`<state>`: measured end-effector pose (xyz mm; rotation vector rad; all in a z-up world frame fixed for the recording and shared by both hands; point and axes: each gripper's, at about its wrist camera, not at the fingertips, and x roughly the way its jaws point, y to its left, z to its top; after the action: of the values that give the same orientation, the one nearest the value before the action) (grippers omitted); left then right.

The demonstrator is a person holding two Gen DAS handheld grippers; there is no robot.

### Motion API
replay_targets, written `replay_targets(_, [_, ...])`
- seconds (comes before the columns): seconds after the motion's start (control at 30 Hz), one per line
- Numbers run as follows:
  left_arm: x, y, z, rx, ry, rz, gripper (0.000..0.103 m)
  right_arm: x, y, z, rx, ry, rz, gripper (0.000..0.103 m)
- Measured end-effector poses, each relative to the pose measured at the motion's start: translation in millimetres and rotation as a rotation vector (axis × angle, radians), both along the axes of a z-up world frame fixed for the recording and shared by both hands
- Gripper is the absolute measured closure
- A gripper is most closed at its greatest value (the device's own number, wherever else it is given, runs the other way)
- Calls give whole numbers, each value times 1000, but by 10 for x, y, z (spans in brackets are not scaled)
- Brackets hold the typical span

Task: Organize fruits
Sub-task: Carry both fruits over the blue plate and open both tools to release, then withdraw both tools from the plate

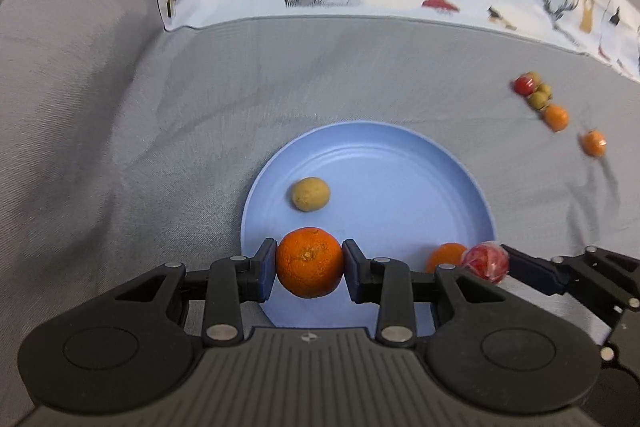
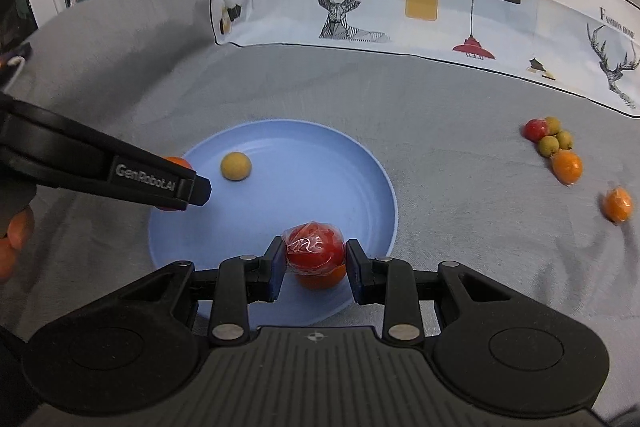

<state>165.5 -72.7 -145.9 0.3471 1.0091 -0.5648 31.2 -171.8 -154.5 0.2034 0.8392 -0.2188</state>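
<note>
While the left gripper [image 1: 309, 269] clamps an orange [image 1: 309, 262], the right gripper [image 2: 316, 261] clamps a wrapped red fruit [image 2: 315, 245] over the blue plate's [image 2: 360, 163] near edge.

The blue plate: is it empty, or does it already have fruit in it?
Not empty. The blue plate holds a small yellowish fruit and an orange.

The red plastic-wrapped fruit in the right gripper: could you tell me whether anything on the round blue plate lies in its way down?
Yes. The red plastic-wrapped fruit, clamped in the right gripper, hangs directly over an orange fruit already lying on the round blue plate, near its front edge. Bare plate lies further in, toward the small tan fruit.
</note>
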Motion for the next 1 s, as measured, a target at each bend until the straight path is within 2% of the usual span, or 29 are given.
replay_targets(0.03, [30,-37,-31,10,1,-7,63,32,-5,-27,-12,6,3,69])
replay_targets(0.07, [54,-71,-52,25,-4,-12,56,67,1,-51,-31,12,10,68])
replay_targets(0.1, [74,-102,-47,34,-8,-17,37,96,9,-62,-46,14,19,66])
replay_targets(0.13, [80,-115,-13,28,-15,-18,25,123,20,-58,-59,18,28,48])
replay_targets(0.17, [75,-102,46,12,-28,-10,6,126,28,-29,-70,15,29,29])
replay_targets(0.2, [51,-63,131,-15,-51,8,0,107,32,19,-82,5,25,22])
replay_targets(0.23, [15,-13,223,-46,-72,25,0,66,44,77,-93,-7,23,14])
replay_targets(0.37, [-202,210,496,-83,-78,40,0,-256,65,359,-88,-26,19,5])
replay_targets(0.47, [-477,396,652,-92,-94,48,0,-573,136,507,-74,-23,4,3])
replay_targets(0.6, [-864,615,774,-67,-111,63,0,-992,297,686,-81,-33,0,2])
replay_targets(0.8, [-1272,839,955,-75,-113,88,0,-1413,484,972,-126,-118,-23,1])
replay_targets(1.0, [-1549,902,1175,-111,-169,85,0,-1733,648,1174,-181,-198,-16,1])
